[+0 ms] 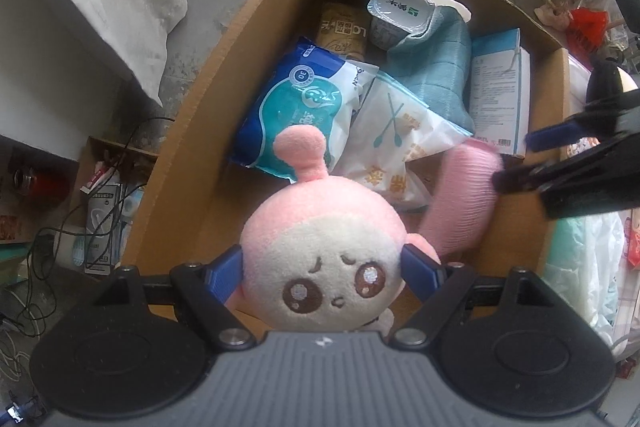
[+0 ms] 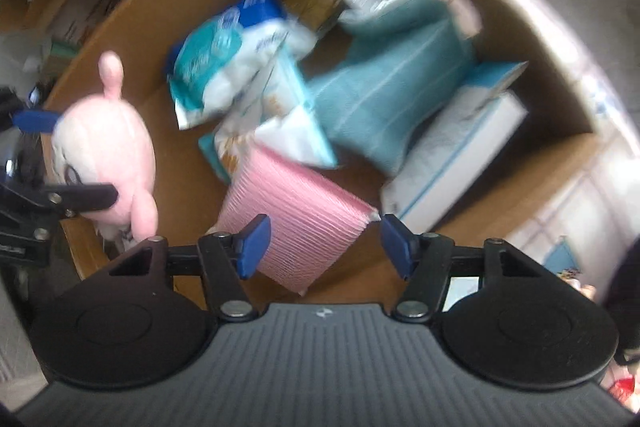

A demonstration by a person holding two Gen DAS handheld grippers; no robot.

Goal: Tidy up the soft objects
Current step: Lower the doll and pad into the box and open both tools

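My left gripper [image 1: 322,269] is shut on a pink and cream plush toy [image 1: 324,259], held over the near end of an open cardboard box [image 1: 224,59]. The toy also shows in the right wrist view [image 2: 108,155]. My right gripper [image 2: 324,247] is open above a pink ribbed cloth [image 2: 296,215] that lies in the box; the cloth sits between the blue pads [image 2: 254,247] without being squeezed. In the left wrist view the cloth [image 1: 460,203] is at the tips of the right gripper [image 1: 516,159]. A teal towel [image 1: 432,67] lies further in.
The box also holds a blue wipes pack [image 1: 296,107], a cotton swab bag [image 1: 400,139], a white box [image 1: 500,91], a cup [image 1: 400,11] and a brown pack [image 1: 344,31]. Cables and clutter [image 1: 80,219] lie on the floor at left, plastic bags [image 1: 592,259] at right.
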